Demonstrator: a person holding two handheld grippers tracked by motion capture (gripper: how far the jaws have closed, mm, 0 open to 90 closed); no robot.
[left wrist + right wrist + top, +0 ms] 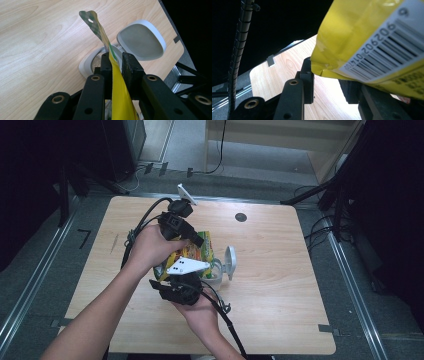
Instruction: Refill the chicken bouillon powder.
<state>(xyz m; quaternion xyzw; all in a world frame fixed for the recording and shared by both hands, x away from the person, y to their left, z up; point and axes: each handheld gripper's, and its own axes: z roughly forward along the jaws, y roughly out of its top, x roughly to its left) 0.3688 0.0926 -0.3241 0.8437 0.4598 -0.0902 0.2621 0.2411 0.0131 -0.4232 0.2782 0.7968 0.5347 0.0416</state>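
Observation:
A yellow and green snack bag [192, 252] hangs tilted over a white container [216, 276] whose lid [230, 261] stands open. My left gripper [197, 240] comes from above and is shut on the bag's flat top seal [120, 100], just below the hang hole. Under that gripper [116, 58] lie the container's rim [86, 66] and its open lid [141, 41]. My right gripper [192, 279] holds the bag's lower end from the near side. In the right gripper view the barcode side of the bag [362, 30] sits between the jaws of the gripper [328, 80]. One jaw presses its corner and the bag hides the other.
The wooden table [270, 285] has a small dark round spot [241, 217] near its far edge. Cables trail from both grippers toward the near and left sides. Dark stands and floor rails flank the table's right side.

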